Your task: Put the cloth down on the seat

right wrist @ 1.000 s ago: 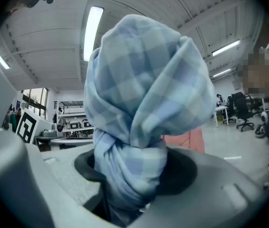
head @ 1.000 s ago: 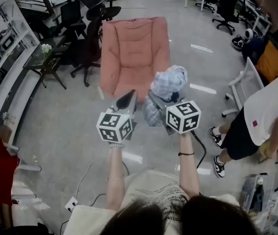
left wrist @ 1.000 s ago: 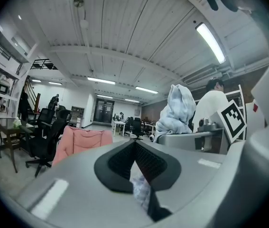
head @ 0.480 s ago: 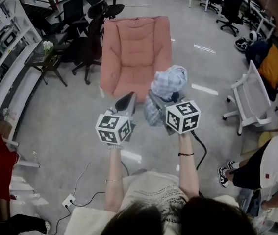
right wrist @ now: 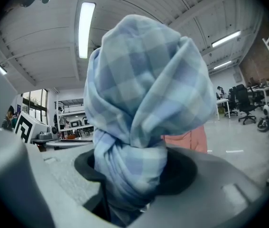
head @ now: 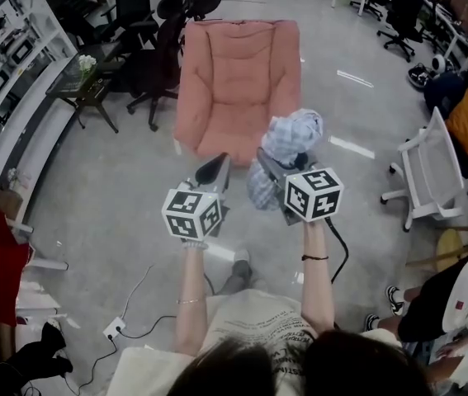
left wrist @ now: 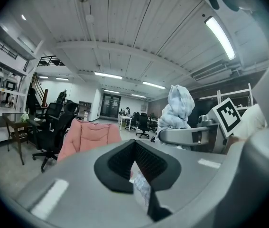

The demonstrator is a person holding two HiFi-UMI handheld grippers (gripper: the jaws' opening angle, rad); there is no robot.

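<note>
A pink armchair [head: 238,81] stands on the grey floor ahead; its seat is bare. It also shows in the left gripper view [left wrist: 89,134], and a strip of it shows behind the cloth in the right gripper view [right wrist: 186,140]. The cloth [head: 291,139] is a light blue checked bundle, held up in the air short of the chair's front edge. My right gripper [head: 273,170] is shut on its lower part, and the bundle [right wrist: 143,103] bulges above the jaws. My left gripper [head: 212,172] hovers beside it on the left, shut with nothing in it [left wrist: 136,167].
Black office chairs [head: 155,64] and a small side table with flowers [head: 85,77] stand left of the armchair. Shelves [head: 2,73] line the left wall. A white chair [head: 432,172] and a person [head: 440,312] are on the right. A cable [head: 134,320] lies on the floor.
The armchair is slightly nearer and more centred. The person on the right has moved away toward the lower right. Both grippers keep their hold and spacing.
</note>
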